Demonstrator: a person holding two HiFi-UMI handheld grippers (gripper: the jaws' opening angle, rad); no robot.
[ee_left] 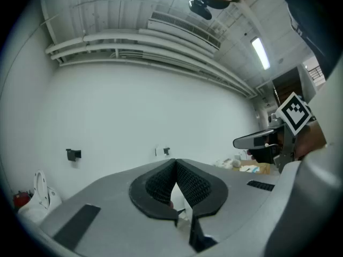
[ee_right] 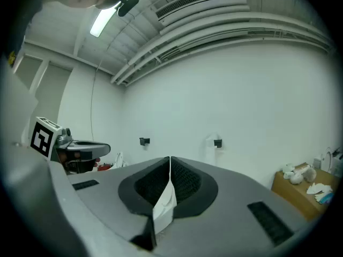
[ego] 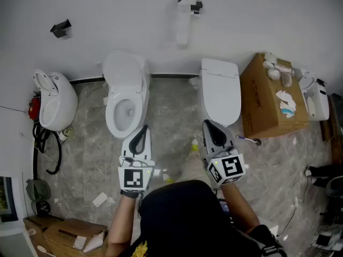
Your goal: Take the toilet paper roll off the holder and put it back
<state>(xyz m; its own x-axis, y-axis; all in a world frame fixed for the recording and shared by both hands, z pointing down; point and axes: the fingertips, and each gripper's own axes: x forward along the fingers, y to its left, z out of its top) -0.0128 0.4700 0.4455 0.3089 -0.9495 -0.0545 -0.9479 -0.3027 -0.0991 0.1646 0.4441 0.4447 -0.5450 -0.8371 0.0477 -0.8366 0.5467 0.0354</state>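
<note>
The toilet paper roll (ego: 187, 2) hangs on a black wall holder (ego: 196, 6) high on the white wall, with a tail of paper (ego: 182, 33) drooping below it. Both grippers are held low and well short of it. My left gripper (ego: 141, 135) is shut and holds nothing; its own view has the jaws (ee_left: 175, 162) meeting at the tips, the roll (ee_left: 157, 152) small and far off. My right gripper (ego: 212, 130) is shut too, with its closed jaws (ee_right: 170, 159) aimed toward the roll (ee_right: 213, 141).
An empty black bracket (ego: 60, 28) sits on the wall at left. Below stand an open toilet (ego: 127, 98), a lidded toilet (ego: 220, 90), a white fixture (ego: 53, 100) at far left and a cardboard box (ego: 268, 98) at right. Hoses (ego: 48, 149) and boxes (ego: 64, 232) lie on the floor.
</note>
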